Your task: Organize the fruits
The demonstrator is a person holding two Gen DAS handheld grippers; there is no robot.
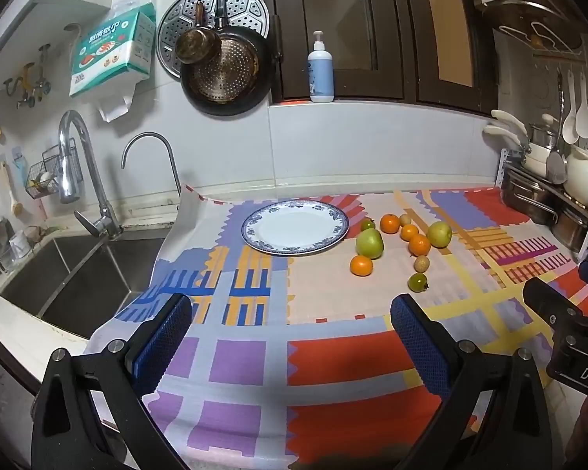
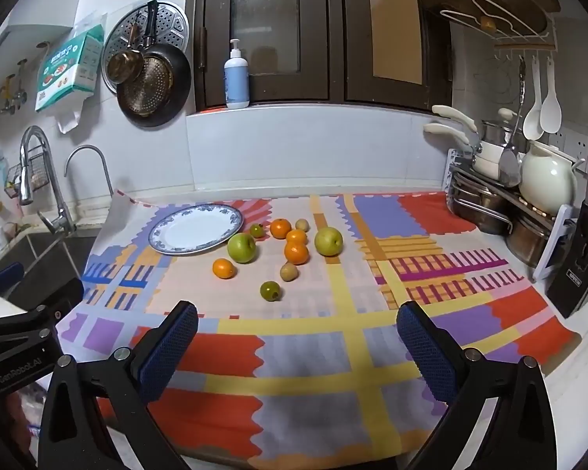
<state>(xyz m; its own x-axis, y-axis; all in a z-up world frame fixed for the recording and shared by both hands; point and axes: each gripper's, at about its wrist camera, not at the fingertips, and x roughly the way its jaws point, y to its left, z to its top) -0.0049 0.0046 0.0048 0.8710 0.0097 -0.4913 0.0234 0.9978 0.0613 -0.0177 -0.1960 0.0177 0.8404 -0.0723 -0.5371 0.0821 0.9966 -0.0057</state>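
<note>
Fruits: ten pieces are seen loose on the patterned cloth (image 2: 333,352), grouped just right of the plate (image 2: 176,241); none lies on the plate.
Green apples: one (image 2: 241,248) is set just beside the plate's right rim, whether touching cannot be told; the other, yellower one (image 2: 328,241) is placed further right.
Oranges: three (image 2: 296,253) are clustered between the two apples, running back toward the wall; a fourth (image 2: 224,268) is set apart, nearer the camera and left of the first apple.
Small green fruits: one (image 2: 270,291) lies nearest the fingers; another (image 2: 257,230) lies behind the first apple, near the plate's rim.
Small tan fruits: one (image 2: 289,272) is found just ahead of the nearest orange; one (image 2: 302,225) at the back of the group.
Plate: blue-rimmed, white, with nothing on it, resting on the cloth toward the sink (image 1: 58,286).
Right gripper (image 2: 297,346): its fingers (image 2: 168,348) are spread wide and released, with nothing between them; the fruits lie ahead of the tips, the near green one just beyond and between them in line.
Left gripper (image 1: 292,338): its fingers (image 1: 162,340) are likewise spread and released, with nothing held; the fruits are seen ahead and to the right, the plate straight ahead.
Surface: covered by the cloth; a rack of pots (image 2: 490,203) stands at its right end.
</note>
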